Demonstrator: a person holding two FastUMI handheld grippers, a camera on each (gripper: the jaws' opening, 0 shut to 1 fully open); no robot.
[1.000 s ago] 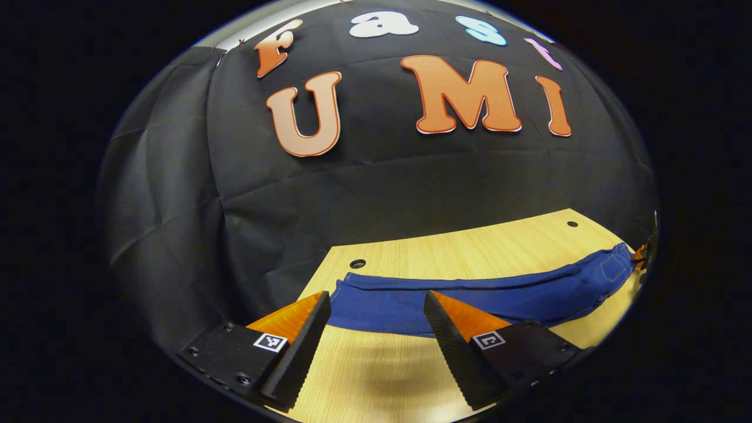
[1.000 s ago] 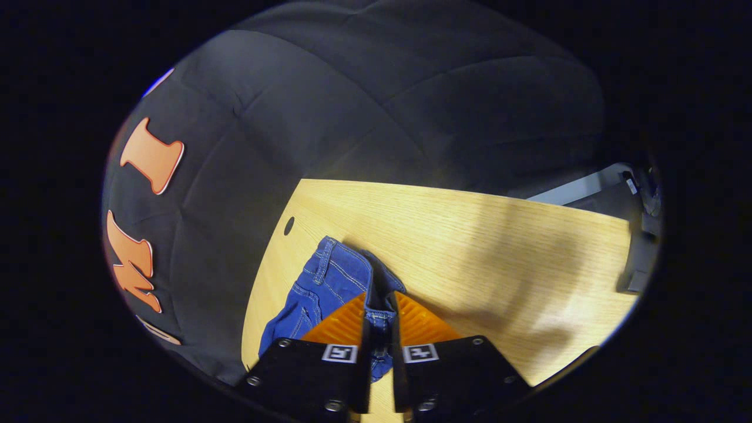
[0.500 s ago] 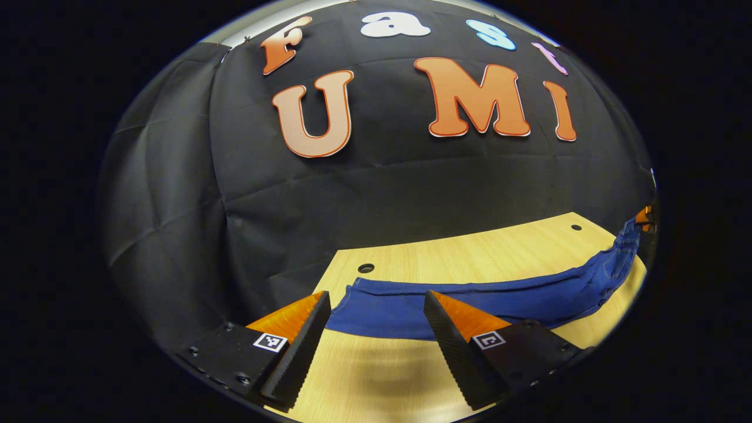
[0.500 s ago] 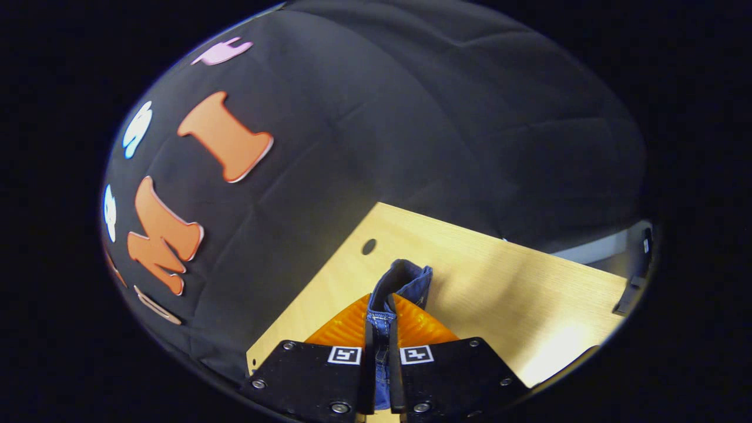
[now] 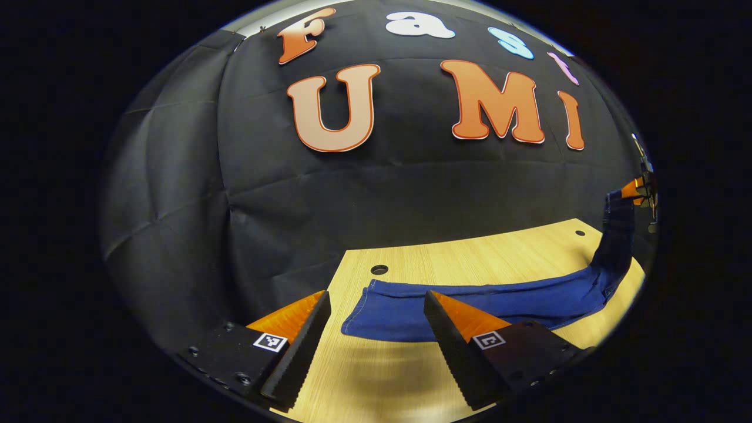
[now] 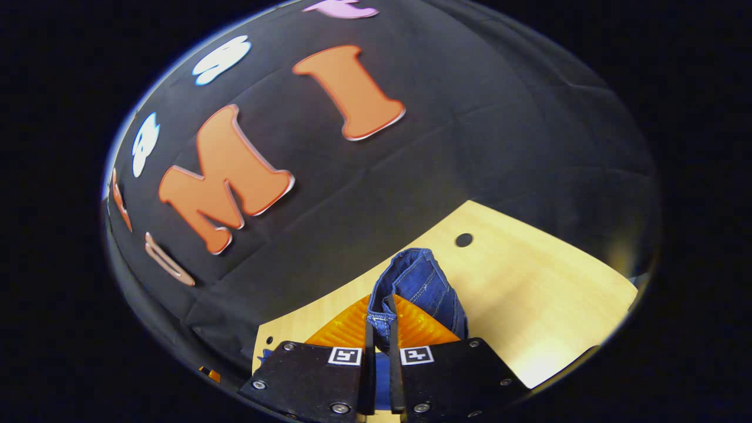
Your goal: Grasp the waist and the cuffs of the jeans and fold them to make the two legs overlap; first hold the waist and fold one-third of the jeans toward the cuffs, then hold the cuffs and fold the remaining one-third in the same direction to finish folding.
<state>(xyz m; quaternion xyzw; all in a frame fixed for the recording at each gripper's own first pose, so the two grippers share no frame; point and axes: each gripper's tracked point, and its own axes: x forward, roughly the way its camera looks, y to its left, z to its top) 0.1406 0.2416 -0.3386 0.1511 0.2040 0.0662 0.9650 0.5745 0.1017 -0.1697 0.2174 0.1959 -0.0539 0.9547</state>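
Light wooden table (image 5: 411, 382) – round holes (image 5: 379, 269), black cloth wall (image 5: 176, 205)

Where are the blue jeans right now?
The jeans lie across the wooden table ahead of the open left gripper. At the left gripper view's right edge, the right gripper pinches one end off the table.

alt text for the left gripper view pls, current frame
Open left hand-held gripper hovers above a wooden table, its fingers apart near the cuff end of blue jeans lying flat. At the far right, the right hand-held gripper lifts the jeans' other end off the table.
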